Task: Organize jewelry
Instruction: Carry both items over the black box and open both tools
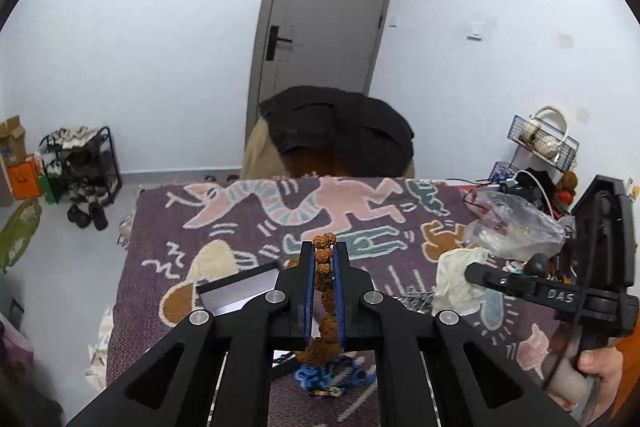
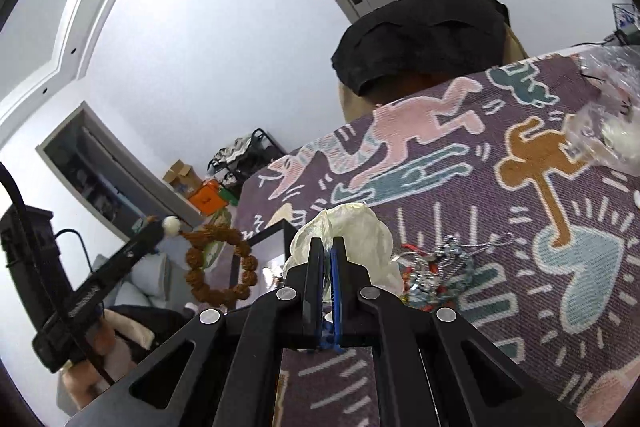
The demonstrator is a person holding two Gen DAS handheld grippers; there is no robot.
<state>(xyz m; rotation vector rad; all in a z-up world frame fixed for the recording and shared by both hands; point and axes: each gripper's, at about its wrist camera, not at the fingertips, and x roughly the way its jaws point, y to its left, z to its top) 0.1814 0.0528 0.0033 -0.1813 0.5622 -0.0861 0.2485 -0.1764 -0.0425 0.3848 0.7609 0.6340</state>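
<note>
Left claw (image 1: 324, 251) clamps brown bead bracelet (image 1: 323, 259); lower loop hidden.

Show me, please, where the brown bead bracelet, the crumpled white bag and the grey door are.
Brown bead bracelet (image 2: 218, 263): right wrist view, on the ring's beads.
Crumpled white bag (image 1: 456, 277): left wrist view, on its middle folds.
Grey door (image 1: 324, 27): left wrist view, on the panel.

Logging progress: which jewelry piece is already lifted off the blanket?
The brown seed-bead bracelet, hanging from the left gripper; the blue chain and tangled silver pile lie on the blanket.
</note>
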